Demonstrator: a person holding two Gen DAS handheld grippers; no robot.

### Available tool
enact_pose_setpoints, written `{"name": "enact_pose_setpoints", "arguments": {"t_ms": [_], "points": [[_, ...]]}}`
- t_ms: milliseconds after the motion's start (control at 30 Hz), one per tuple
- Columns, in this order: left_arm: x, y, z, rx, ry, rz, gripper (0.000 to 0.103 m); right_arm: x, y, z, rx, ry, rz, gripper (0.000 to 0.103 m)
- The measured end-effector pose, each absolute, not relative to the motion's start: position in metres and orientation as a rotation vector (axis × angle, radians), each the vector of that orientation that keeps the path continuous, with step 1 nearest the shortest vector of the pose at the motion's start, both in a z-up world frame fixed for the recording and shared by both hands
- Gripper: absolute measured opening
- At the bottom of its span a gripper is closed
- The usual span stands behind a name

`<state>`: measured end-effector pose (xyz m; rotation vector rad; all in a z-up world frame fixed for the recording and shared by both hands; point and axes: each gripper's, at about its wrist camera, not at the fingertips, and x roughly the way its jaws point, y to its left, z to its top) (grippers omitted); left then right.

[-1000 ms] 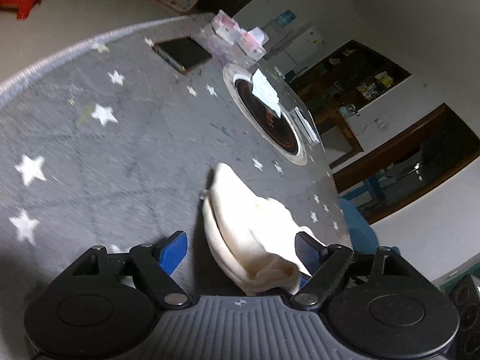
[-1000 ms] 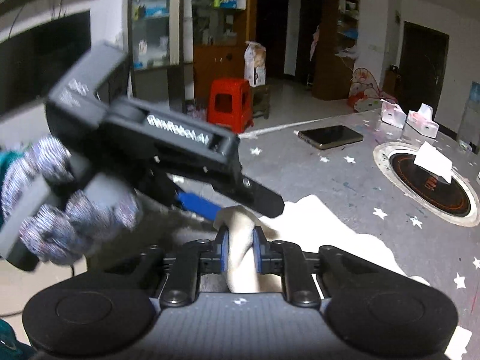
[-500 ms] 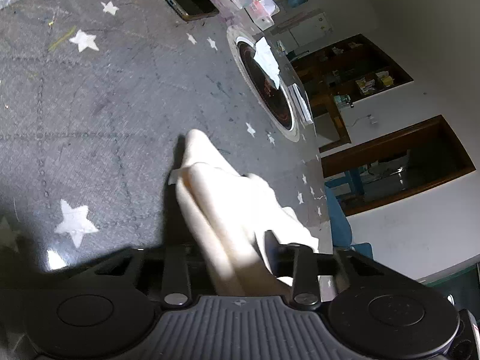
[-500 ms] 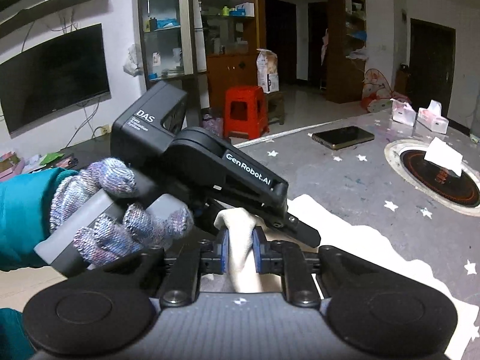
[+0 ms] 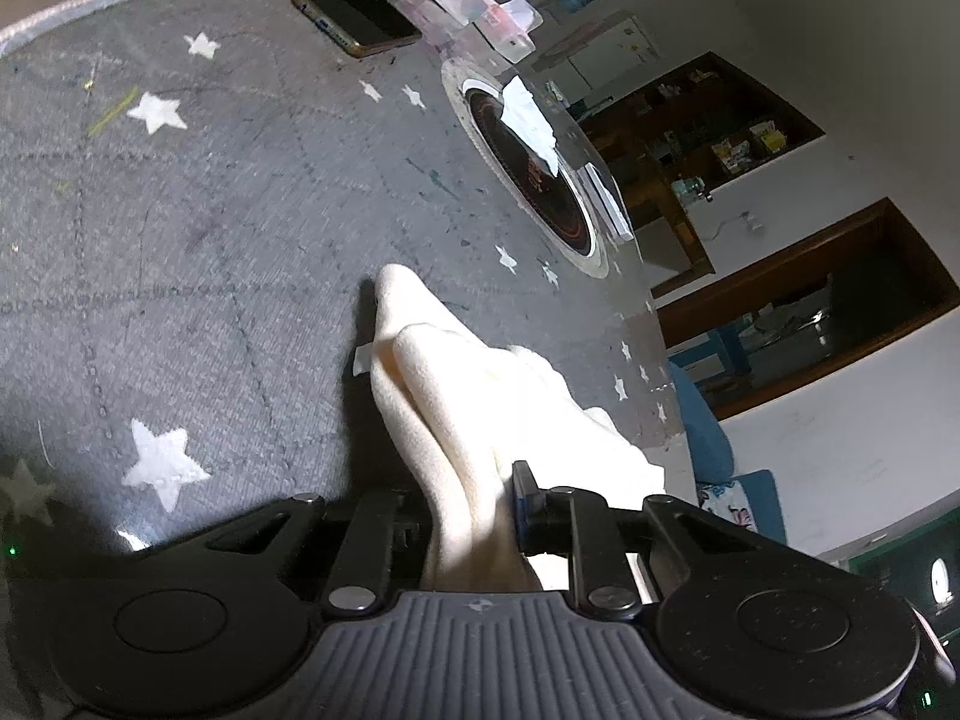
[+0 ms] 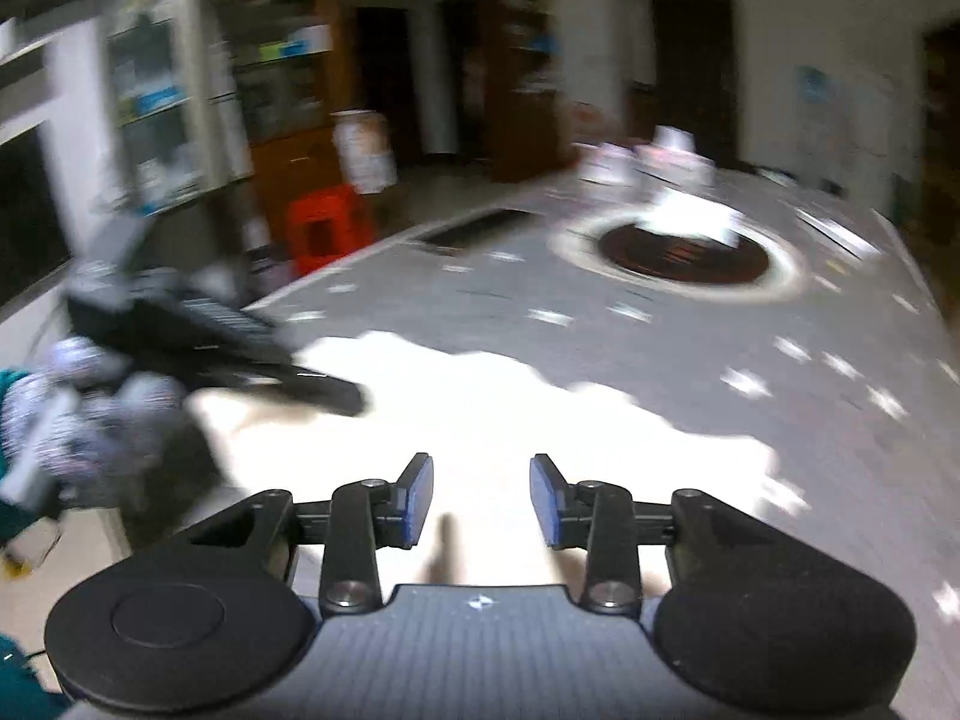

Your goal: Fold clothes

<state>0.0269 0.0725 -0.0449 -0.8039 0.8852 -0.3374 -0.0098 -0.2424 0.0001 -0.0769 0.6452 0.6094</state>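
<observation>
A cream cloth (image 5: 456, 384) lies bunched on the grey star-patterned table (image 5: 180, 228). My left gripper (image 5: 471, 510) is shut on a thick fold of the cloth at its near end. In the right wrist view the cloth (image 6: 480, 396) spreads out flat and bright across the table. My right gripper (image 6: 482, 498) is open and empty just above the cloth's near edge. The left gripper (image 6: 288, 378) shows there, blurred, at the cloth's left edge, held by a gloved hand (image 6: 90, 420).
A phone (image 5: 357, 21) and tissue packs (image 5: 474, 6) lie at the table's far edge. A round dark hotplate (image 5: 528, 174) with white paper on it sits in the table's middle. A red stool (image 6: 327, 228) stands on the floor beyond.
My left gripper closed on the cloth's fold. My right gripper let go of the cloth, opened, and swung away to the right; its view is now motion-blurred.
</observation>
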Motion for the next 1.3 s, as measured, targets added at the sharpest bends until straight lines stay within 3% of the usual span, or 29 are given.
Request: {"name": "enact_pose_setpoints", "arguments": {"t_ms": [300, 600, 633, 767, 867, 1300], "points": [[0.027, 0.06, -0.037, -0.678, 0.874, -0.315, 0.021, 0.026, -0.318, -0.026, 0.132, 0.711, 0.391, 0.036], [0.029, 0.053, -0.033, -0.604, 0.872, -0.303, 0.021, 0.039, -0.32, -0.042, 0.202, 0.724, 0.38, 0.041], [0.029, 0.053, -0.032, -0.594, 0.871, -0.302, 0.021, 0.038, -0.318, -0.041, 0.195, 0.724, 0.382, 0.04], [0.029, 0.049, -0.03, -0.557, 0.865, -0.298, 0.021, 0.04, -0.317, -0.042, 0.227, 0.736, 0.392, 0.019], [0.029, 0.045, -0.027, -0.522, 0.864, -0.294, 0.021, 0.039, -0.316, -0.041, 0.246, 0.741, 0.398, 0.012], [0.036, 0.016, -0.001, -0.398, 0.81, -0.343, 0.018, 0.021, -0.322, -0.002, 0.208, 0.631, 0.405, 0.01]]}}
